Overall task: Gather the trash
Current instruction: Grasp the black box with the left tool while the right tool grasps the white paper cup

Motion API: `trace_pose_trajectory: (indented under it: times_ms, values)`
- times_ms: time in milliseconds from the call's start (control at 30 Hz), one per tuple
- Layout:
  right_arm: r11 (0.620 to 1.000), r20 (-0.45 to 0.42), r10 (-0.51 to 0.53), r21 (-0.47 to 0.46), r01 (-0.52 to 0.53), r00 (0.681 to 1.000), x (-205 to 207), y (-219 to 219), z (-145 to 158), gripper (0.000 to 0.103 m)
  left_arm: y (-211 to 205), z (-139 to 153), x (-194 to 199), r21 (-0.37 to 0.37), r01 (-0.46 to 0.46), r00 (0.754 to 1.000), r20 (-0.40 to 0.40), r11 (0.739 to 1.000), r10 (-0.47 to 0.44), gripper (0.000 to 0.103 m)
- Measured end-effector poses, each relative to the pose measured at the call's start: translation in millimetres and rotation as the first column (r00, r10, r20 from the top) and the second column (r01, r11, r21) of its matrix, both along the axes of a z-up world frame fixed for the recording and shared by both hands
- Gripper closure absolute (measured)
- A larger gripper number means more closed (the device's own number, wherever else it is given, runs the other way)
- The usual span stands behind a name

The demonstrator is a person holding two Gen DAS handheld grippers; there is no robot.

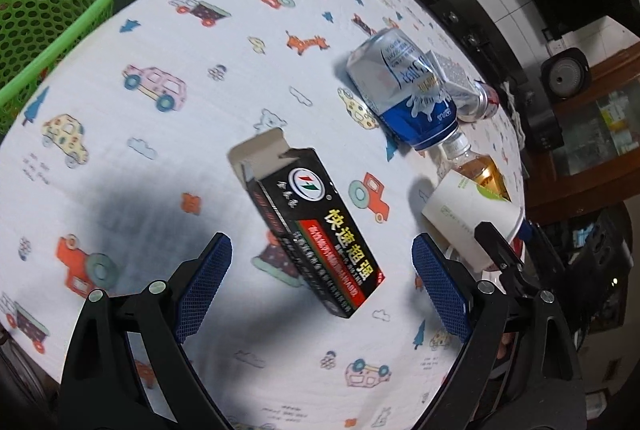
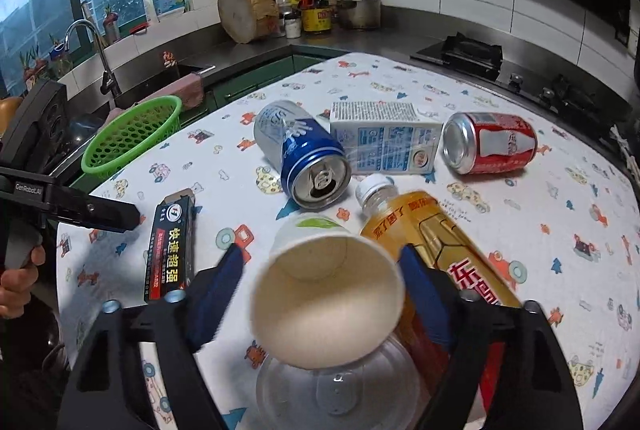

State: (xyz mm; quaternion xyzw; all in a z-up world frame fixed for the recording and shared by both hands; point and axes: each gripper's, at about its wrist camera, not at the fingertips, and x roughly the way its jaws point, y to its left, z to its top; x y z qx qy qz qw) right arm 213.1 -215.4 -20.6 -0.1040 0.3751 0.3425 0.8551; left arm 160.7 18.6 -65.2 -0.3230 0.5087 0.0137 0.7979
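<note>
A black carton with a torn-open flap (image 1: pixel 316 230) lies flat on the cartoon-print tablecloth (image 1: pixel 160 158). My left gripper (image 1: pixel 322 244) hovers over it, open, one blue pad on each side and clear of it. A white paper cup (image 2: pixel 328 294) lies on its side, mouth towards the right wrist camera. My right gripper (image 2: pixel 323 254) straddles it, fingers close on both sides, with a thin gap still showing on the left. A yellow tea bottle (image 2: pixel 440 242) lies against the cup's right side.
A blue can (image 2: pixel 304 158), a milk carton (image 2: pixel 384 142) and a red can (image 2: pixel 492 142) lie beyond the cup. A green mesh basket (image 2: pixel 132 138) stands at the table's far left corner by the sink. A clear plastic piece (image 2: pixel 340 382) sits under the cup's rim.
</note>
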Motion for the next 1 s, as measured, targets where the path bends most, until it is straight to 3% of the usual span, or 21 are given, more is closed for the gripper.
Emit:
trace_pose_trajectory:
  times_ms: [300,567,800,867,1000]
  values:
    - [1.0,0.032,-0.002,0.028,0.001,0.999,-17.7,-7.1,8.0,0.041,-15.0,-10.9,12.8,0.039,-0.045,0.996,-0.072,0.998,0.048,0.012]
    - [0.998,0.078,0.002,0.061,-0.006,0.997,-36.4,-16.4,26.6,0.041,-31.2,-12.1,25.5,0.153,-0.07,0.988,-0.123,0.986,0.089,0.015]
    - [0.996,0.089,-0.003,0.084,-0.004,0.996,-45.8,-18.6,33.9,0.041,-45.7,-16.1,34.6,0.246,-0.038,0.985,-0.151,0.969,0.077,0.031]
    - [0.996,0.088,-0.006,0.088,-0.001,0.996,-47.5,-19.4,34.7,0.041,-46.5,-14.5,34.9,0.268,-0.021,0.987,-0.149,0.963,0.063,0.042]
    - [0.996,0.075,-0.011,0.094,0.004,0.997,-50.7,-18.2,34.7,0.041,-38.7,-10.5,31.9,0.267,0.008,0.991,-0.128,0.964,0.027,0.046]
